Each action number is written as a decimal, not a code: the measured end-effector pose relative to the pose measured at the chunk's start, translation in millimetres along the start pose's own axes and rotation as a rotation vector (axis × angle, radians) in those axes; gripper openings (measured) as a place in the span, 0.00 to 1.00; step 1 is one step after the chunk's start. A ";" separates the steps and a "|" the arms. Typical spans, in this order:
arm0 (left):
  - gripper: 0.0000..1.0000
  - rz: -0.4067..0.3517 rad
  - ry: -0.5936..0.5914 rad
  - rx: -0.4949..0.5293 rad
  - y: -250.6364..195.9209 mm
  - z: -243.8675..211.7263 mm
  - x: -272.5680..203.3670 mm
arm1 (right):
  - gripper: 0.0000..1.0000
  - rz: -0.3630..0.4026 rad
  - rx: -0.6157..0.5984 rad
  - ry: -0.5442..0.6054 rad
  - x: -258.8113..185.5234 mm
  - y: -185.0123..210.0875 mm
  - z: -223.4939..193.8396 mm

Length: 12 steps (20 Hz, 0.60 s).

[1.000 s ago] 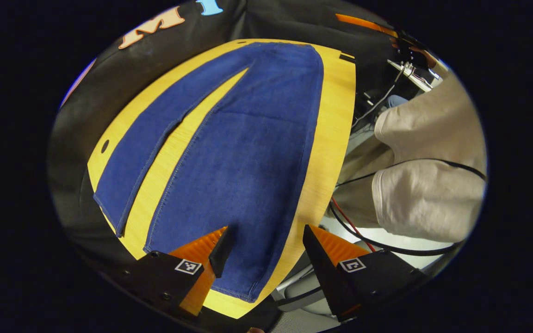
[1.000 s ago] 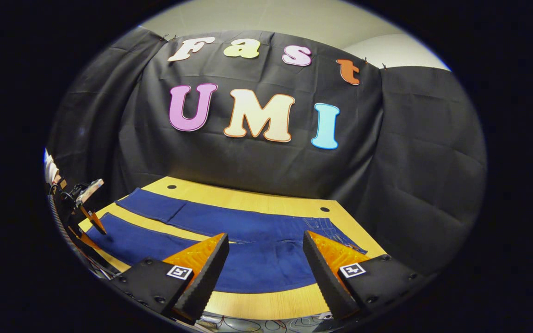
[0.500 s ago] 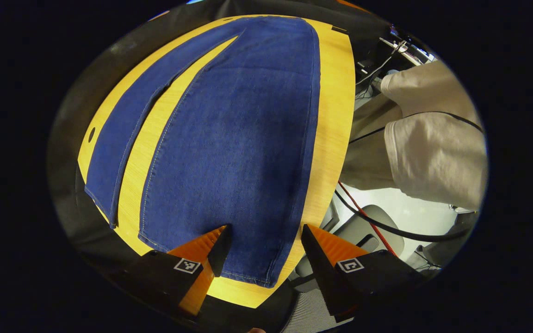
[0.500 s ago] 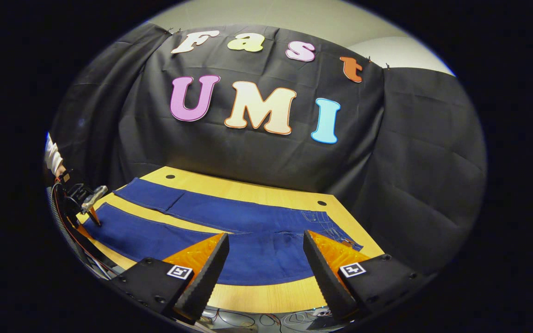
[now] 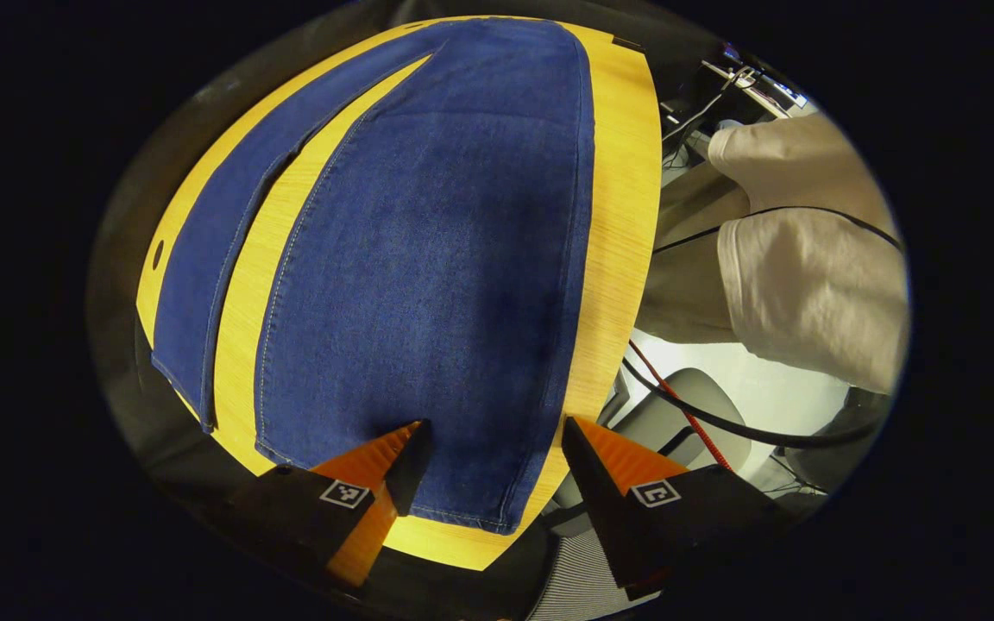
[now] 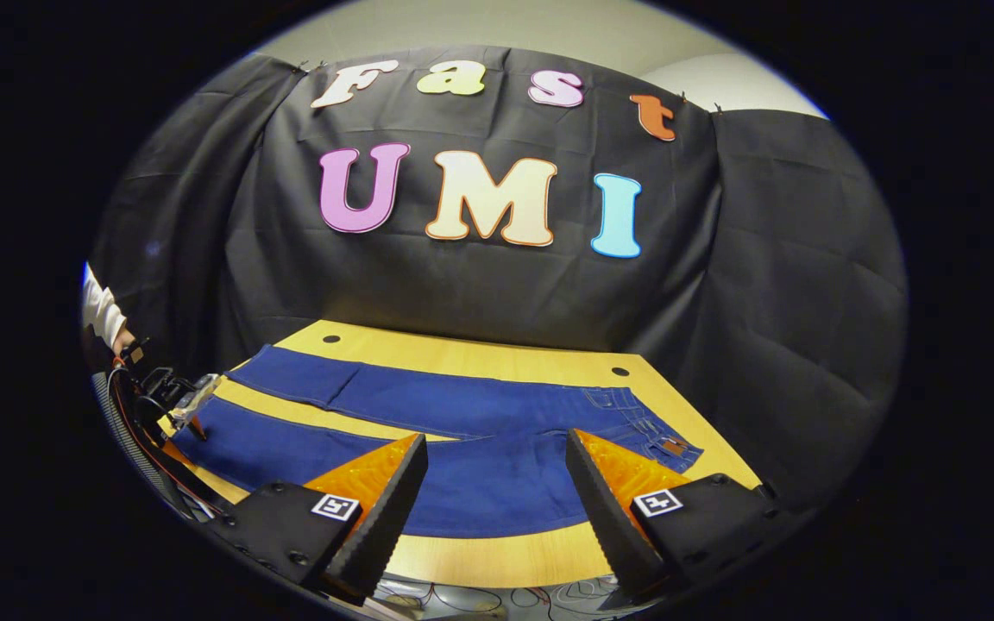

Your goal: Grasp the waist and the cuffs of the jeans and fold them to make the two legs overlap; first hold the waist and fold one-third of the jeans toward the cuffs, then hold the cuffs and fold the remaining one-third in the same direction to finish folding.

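Dark blue jeans [image 5: 428, 259] lie flat on the yellow wooden table [image 5: 622, 216], their legs spread in a narrow V. My left gripper [image 5: 490, 438] is open, hovering low over the near leg just inside its cuff [image 5: 462, 513]; the far leg's cuff [image 5: 182, 384] lies to the left. In the right gripper view the jeans [image 6: 462, 414] stretch across the table [image 6: 497, 561] with the waist [image 6: 644, 427] at the right. My right gripper [image 6: 494, 453] hangs open above the seat area near the table's front edge. The left gripper [image 6: 182, 398] appears far off at the cuffs.
A person in beige clothing [image 5: 808, 259] stands beside the table's right edge in the left gripper view, with cables [image 5: 695, 414] and a chair below. A sleeved hand [image 6: 104, 315] holds the far gripper. Black cloth walls the back of the table.
My left gripper has sunk closer to the near leg's cuff. My right gripper has shifted slightly right, so the waist shows more fully. Both stay open.
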<state>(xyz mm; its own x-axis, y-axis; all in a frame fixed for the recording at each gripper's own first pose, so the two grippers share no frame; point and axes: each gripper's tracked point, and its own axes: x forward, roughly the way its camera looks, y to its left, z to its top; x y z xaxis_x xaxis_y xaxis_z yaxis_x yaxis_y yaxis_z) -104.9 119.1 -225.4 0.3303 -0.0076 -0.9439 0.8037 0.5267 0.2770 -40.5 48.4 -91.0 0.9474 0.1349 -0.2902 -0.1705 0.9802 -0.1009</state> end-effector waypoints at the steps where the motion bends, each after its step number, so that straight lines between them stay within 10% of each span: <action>1: 0.94 -0.001 0.001 0.006 -0.6 0.7 -0.4 | 0.99 0.007 0.003 -0.002 1.1 3.7 0.6; 6: 0.81 0.004 0.002 0.010 9.7 -4.3 0.0 | 0.99 0.024 -0.001 -0.009 1.1 12.8 -0.8; 12: 0.11 0.028 -0.005 0.044 20.6 -6.6 -0.9 | 0.99 -0.010 0.008 0.002 -3.3 -0.4 -4.0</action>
<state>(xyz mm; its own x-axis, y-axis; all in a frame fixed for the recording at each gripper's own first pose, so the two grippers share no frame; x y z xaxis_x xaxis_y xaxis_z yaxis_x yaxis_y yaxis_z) -91.9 135.5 -220.0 0.3552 0.0024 -0.9348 0.8150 0.4889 0.3110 -44.6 47.0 -93.8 0.9484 0.1252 -0.2912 -0.1592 0.9826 -0.0959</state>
